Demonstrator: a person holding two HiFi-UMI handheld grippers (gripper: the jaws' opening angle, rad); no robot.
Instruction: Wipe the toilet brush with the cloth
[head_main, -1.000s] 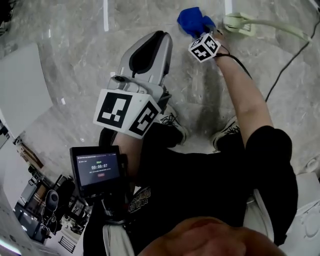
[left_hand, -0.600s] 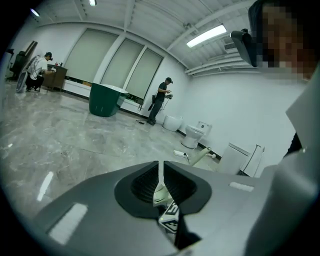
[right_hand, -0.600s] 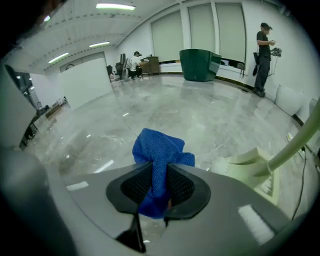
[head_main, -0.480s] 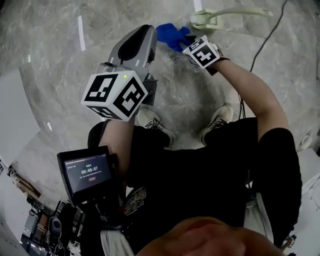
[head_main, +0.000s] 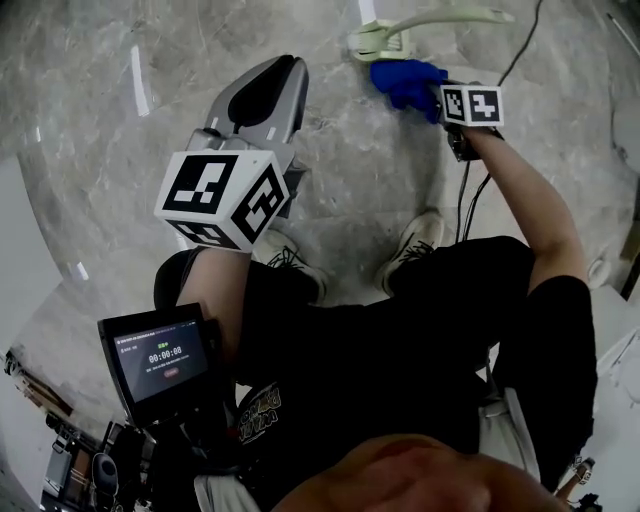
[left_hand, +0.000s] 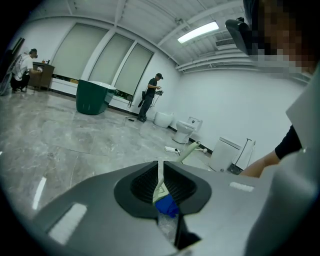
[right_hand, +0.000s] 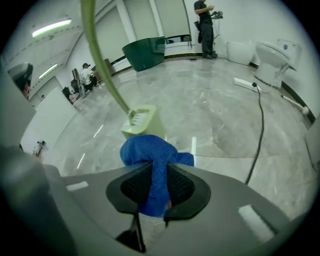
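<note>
The left gripper (head_main: 285, 68) is being held out over the floor (head_main: 100, 120) at the left, its jaws brought together to a thin slit with nothing gripped. At the far side the brush (head_main: 378, 40) is lying on the floor. Just on the near side of its head, the cloth (head_main: 405, 80) is being pinched firmly between the right gripper's (right_hand: 159, 172) jaws.

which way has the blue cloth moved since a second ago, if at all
Yes. Clamped in the right gripper, the blue cloth went from the left of the toilet brush head to its right, nearer the black cable.
</note>
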